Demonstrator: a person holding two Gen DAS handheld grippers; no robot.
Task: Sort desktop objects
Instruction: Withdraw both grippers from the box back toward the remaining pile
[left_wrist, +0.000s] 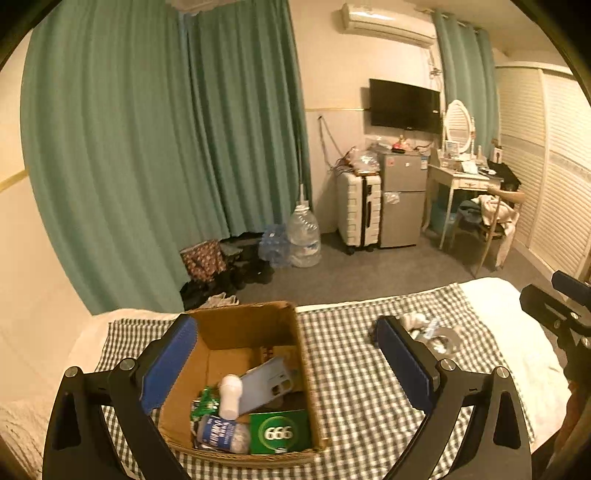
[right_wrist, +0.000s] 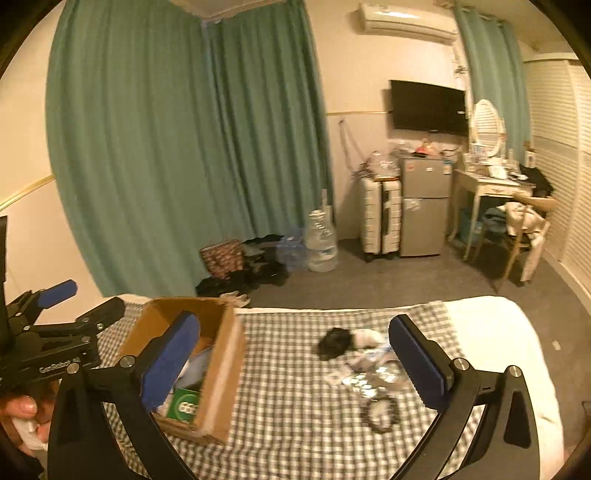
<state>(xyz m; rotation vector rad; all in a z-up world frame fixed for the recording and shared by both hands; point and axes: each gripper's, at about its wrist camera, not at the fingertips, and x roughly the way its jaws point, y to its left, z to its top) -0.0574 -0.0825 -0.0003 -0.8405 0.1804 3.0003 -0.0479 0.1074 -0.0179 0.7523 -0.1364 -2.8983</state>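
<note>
Cardboard box (left_wrist: 255, 332) below both wide-open, empty tools (left_wrist: 288, 365)

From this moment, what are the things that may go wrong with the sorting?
1. The cardboard box is already crowded: a phone case leans on a white bottle, so new items may slide or not settle.
2. The remaining pile is tangled, blurred small things; one grasp may drag several.
3. Both the left gripper and right gripper are open and empty, close together; they may collide.
</note>
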